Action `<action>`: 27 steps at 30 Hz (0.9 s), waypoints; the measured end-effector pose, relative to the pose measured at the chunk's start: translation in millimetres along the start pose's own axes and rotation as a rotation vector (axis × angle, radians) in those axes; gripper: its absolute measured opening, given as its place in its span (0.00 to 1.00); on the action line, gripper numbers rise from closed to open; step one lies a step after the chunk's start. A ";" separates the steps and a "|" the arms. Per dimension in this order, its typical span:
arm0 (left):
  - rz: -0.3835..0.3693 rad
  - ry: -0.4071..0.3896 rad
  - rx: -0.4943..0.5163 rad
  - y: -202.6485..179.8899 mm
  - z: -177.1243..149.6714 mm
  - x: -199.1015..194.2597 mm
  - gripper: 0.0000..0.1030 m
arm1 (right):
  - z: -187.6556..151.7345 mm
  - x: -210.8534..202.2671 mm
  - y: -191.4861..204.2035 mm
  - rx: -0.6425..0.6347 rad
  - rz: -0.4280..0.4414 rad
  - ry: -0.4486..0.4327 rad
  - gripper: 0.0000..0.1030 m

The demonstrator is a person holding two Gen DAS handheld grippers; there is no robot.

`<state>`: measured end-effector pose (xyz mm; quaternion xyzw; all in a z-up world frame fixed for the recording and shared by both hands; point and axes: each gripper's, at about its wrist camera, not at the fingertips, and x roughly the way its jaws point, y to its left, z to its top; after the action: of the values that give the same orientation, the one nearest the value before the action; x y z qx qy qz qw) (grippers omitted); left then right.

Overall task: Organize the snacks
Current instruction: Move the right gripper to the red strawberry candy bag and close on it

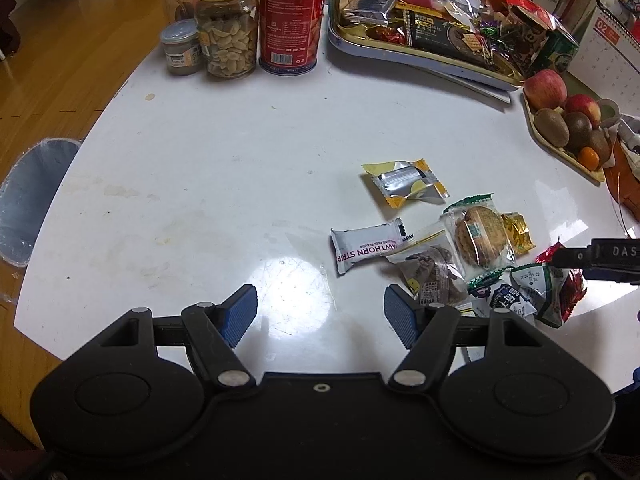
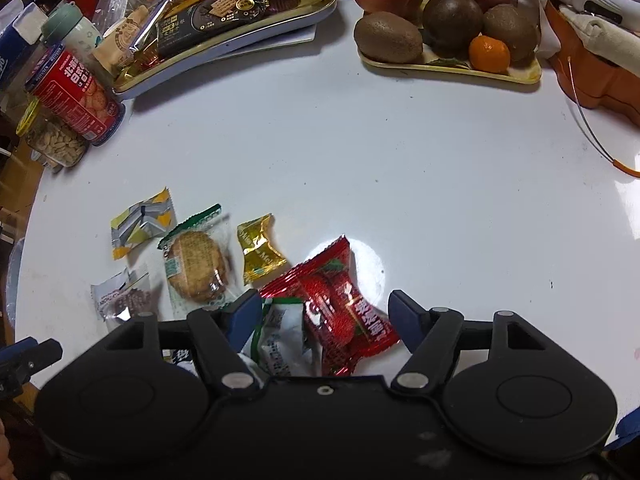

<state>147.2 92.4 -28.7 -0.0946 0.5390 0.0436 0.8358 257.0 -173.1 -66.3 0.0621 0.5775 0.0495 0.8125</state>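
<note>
Loose wrapped snacks lie in a cluster on the white table (image 1: 240,152). In the right wrist view my right gripper (image 2: 324,314) stands over a red strawberry packet (image 2: 344,308) and a green-and-white packet (image 2: 280,336); both lie between its open jaws, and I see no pad pressing on them. Beside them are a gold candy (image 2: 260,254), a round biscuit pack (image 2: 196,268), a yellow-silver wrapper (image 2: 140,220) and a dark clear pack (image 2: 124,300). My left gripper (image 1: 320,312) hangs open over bare table, left of a white hawthorn strip bar (image 1: 364,250).
A gold-rimmed tray (image 1: 420,60) piled with snacks sits at the back. A fruit tray (image 2: 452,66) with apples, kiwis and a mandarin is at the back right. A red tin (image 1: 290,16), a nut jar (image 1: 228,28) and a small jar (image 1: 182,48) stand back left. A bin (image 1: 28,200) is off the table's left edge.
</note>
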 end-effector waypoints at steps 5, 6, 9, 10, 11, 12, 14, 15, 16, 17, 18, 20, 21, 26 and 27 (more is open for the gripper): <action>-0.003 -0.001 0.034 -5.6 0.2 1.3 0.69 | 8.4 12.4 6.3 -0.059 -0.055 0.002 0.71; -0.005 0.000 0.035 -5.6 0.5 1.7 0.69 | 8.8 13.4 7.6 -0.072 -0.066 0.001 0.71; -0.012 0.012 0.034 -5.9 0.9 3.1 0.69 | 5.0 15.0 11.5 -0.114 -0.110 0.019 0.71; -0.013 0.015 0.033 -6.1 1.0 3.6 0.69 | 2.9 14.6 11.6 -0.118 -0.116 0.025 0.71; -0.013 0.020 0.032 -5.9 1.0 4.1 0.69 | -0.5 13.7 11.6 -0.121 -0.126 0.031 0.72; -0.013 0.023 0.030 -5.7 1.2 4.4 0.69 | -3.6 11.8 11.3 -0.124 -0.129 0.035 0.72; -0.021 0.029 0.026 -5.2 1.9 4.7 0.69 | -9.0 8.6 11.4 -0.147 -0.113 0.046 0.72; -0.024 0.031 0.023 -4.9 1.9 4.6 0.69 | -11.0 8.0 12.0 -0.166 -0.106 0.050 0.72; -0.027 0.033 0.020 -4.8 1.8 4.7 0.69 | -11.8 7.9 13.0 -0.186 -0.103 0.053 0.72; -0.027 0.036 0.018 -4.7 1.9 5.0 0.69 | -12.1 8.0 13.7 -0.199 -0.102 0.054 0.72; -0.026 0.038 0.016 -4.5 1.9 5.3 0.69 | -11.4 7.9 13.7 -0.201 -0.099 0.060 0.72; -0.021 0.038 0.011 -3.5 2.0 5.5 0.69 | -9.4 8.3 12.9 -0.214 -0.069 0.076 0.71; -0.018 0.039 0.009 -2.6 2.1 5.5 0.69 | -8.3 7.5 13.8 -0.239 -0.050 0.080 0.70; -0.022 0.050 -0.007 1.1 2.5 7.3 0.69 | -9.0 -1.3 26.3 -0.500 0.005 0.104 0.70; -0.021 0.054 -0.009 1.2 2.3 8.0 0.69 | -11.1 -1.8 28.6 -0.565 -0.009 0.108 0.70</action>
<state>152.4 93.9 -35.2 -0.1052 0.5603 0.0350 0.8209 245.7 -144.6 -63.7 -0.1721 0.5836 0.2079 0.7659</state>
